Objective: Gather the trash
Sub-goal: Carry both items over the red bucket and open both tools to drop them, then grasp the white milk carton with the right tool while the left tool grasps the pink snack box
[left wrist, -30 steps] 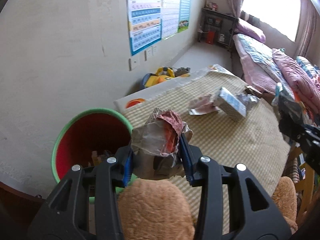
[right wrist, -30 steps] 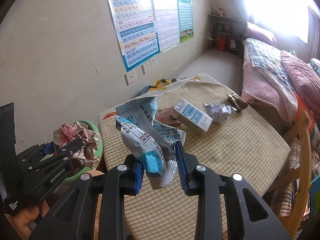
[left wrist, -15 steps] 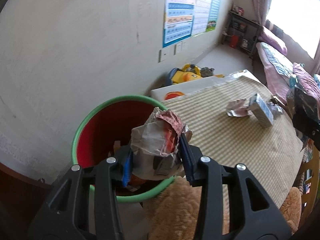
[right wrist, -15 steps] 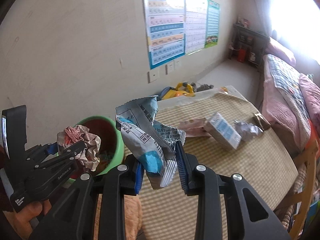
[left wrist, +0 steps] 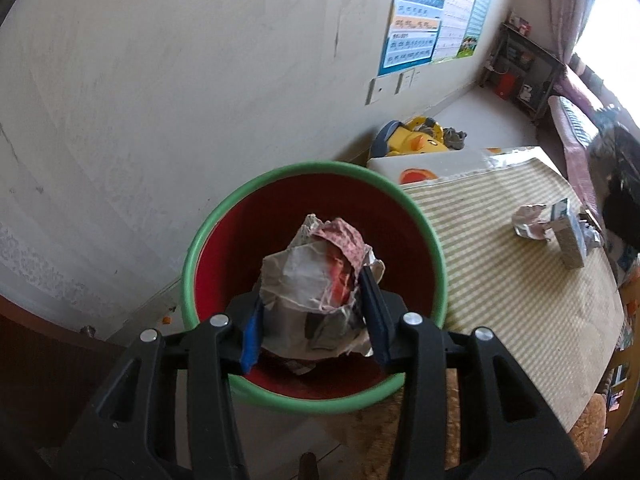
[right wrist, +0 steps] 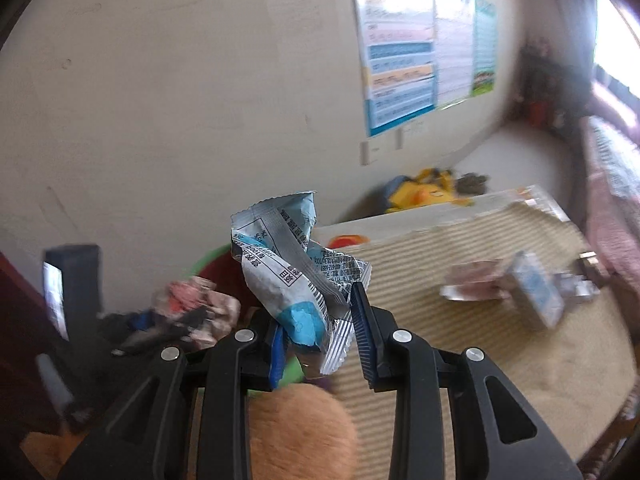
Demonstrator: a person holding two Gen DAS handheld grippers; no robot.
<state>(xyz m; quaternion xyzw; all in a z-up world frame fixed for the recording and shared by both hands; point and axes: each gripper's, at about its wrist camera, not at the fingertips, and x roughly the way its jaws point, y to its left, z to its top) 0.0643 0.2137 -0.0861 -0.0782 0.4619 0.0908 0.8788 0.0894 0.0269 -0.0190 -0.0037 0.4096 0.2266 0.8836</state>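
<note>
A red bin with a green rim [left wrist: 192, 256] stands on the floor beside the table. Directly above its mouth my left gripper [left wrist: 316, 320] is shut on a crumpled ball of grey and red paper [left wrist: 316, 272]. In the right wrist view my right gripper [right wrist: 320, 340] is shut on a crumpled blue and white snack wrapper [right wrist: 288, 272], held over the table's near corner. The left gripper with its paper ball [right wrist: 192, 308] shows blurred at left there, in front of the bin [right wrist: 208, 260]. More trash lies on the table: a small carton [left wrist: 568, 236] and a foil wrapper [left wrist: 528, 220].
The table [left wrist: 500, 300] has a striped yellow cloth. A brown plush toy [right wrist: 300, 432] sits under the grippers. A yellow toy [left wrist: 416, 140] lies on the floor by the wall. Posters [left wrist: 432, 32] hang on the wall, with a bed [right wrist: 612, 208] at far right.
Both grippers swung left from over the table toward the bin. The left gripper with the paper ball now hangs over the bin's mouth. Both grips stay the same.
</note>
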